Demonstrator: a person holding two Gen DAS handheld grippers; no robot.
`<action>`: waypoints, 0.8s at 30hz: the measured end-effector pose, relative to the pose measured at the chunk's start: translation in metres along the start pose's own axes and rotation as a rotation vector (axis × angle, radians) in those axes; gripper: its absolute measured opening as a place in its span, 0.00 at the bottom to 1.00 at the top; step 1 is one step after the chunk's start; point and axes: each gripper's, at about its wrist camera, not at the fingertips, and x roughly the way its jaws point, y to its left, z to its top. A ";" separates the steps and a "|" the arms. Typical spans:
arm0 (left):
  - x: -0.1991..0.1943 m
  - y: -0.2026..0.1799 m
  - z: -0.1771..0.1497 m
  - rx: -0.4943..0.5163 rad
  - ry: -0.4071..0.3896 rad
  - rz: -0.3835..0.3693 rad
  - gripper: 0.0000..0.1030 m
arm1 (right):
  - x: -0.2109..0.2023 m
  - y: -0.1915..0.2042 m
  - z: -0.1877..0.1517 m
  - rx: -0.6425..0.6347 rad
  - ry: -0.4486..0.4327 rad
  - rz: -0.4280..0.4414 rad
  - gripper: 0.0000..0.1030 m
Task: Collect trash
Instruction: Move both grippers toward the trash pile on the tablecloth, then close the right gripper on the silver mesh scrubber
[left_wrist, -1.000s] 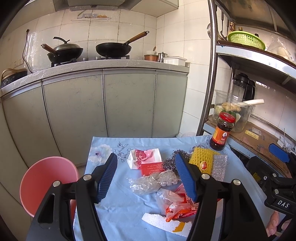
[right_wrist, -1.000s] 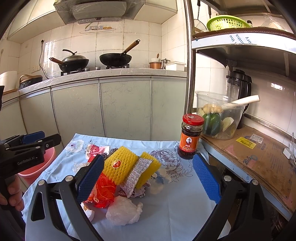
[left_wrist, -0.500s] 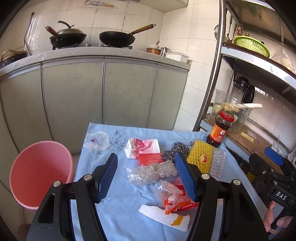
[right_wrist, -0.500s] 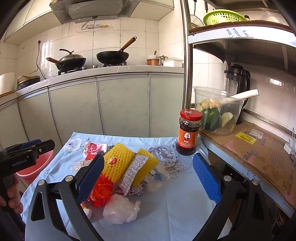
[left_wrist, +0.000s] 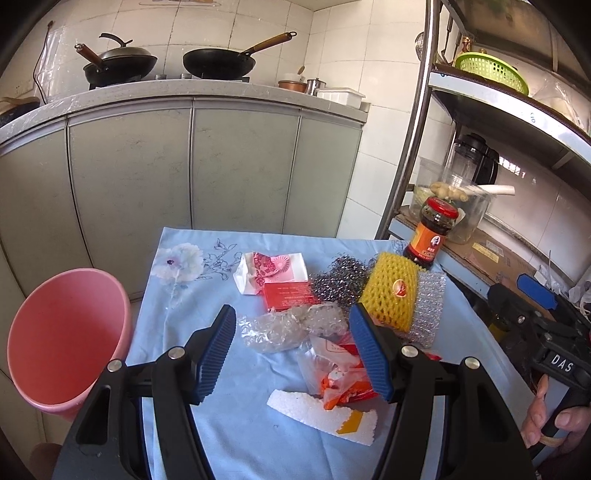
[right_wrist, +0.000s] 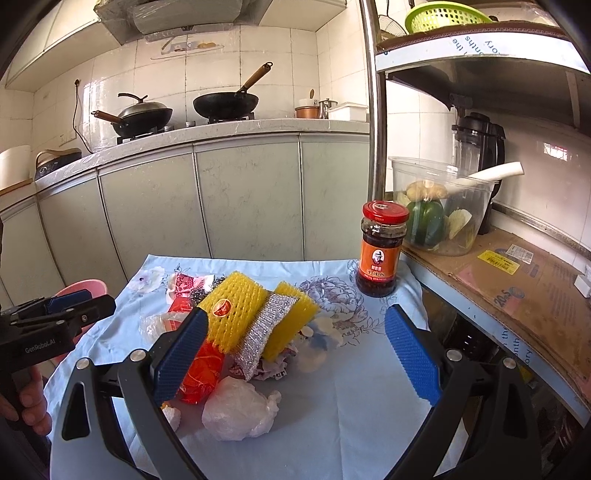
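Observation:
Trash lies on a blue floral tablecloth (left_wrist: 192, 295): clear bubble wrap (left_wrist: 291, 326), a red card (left_wrist: 290, 293), a white-and-red wrapper (left_wrist: 271, 269), yellow foam netting (left_wrist: 393, 291), an orange packet (left_wrist: 343, 384), a white foam strip (left_wrist: 321, 411) and a steel scourer (left_wrist: 338, 280). My left gripper (left_wrist: 295, 354) is open and empty above the bubble wrap. My right gripper (right_wrist: 299, 354) is open and empty over the yellow netting (right_wrist: 236, 310), a silvery strip (right_wrist: 266, 332) and a crumpled white bag (right_wrist: 240, 410).
A pink bin (left_wrist: 62, 339) stands left of the table. A red-lidded sauce jar (right_wrist: 382, 249) stands at the table's far right corner. A metal shelf rack (right_wrist: 480, 258) with a clear bowl of vegetables (right_wrist: 439, 206) is on the right. Grey cabinets (left_wrist: 221, 166) stand behind.
The left gripper has tilted down and moved closer over the trash, so the pink bin shows more fully. The right gripper has shifted slightly. Both stay open.

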 end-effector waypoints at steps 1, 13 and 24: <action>0.001 0.002 -0.001 -0.002 0.007 0.005 0.61 | 0.001 -0.001 -0.001 0.007 0.005 0.002 0.94; 0.023 0.017 -0.007 -0.029 0.064 0.016 0.59 | 0.012 -0.006 -0.006 0.028 0.039 0.023 0.94; 0.041 0.030 0.001 -0.050 0.088 0.027 0.59 | 0.026 -0.012 -0.009 0.049 0.080 0.058 0.87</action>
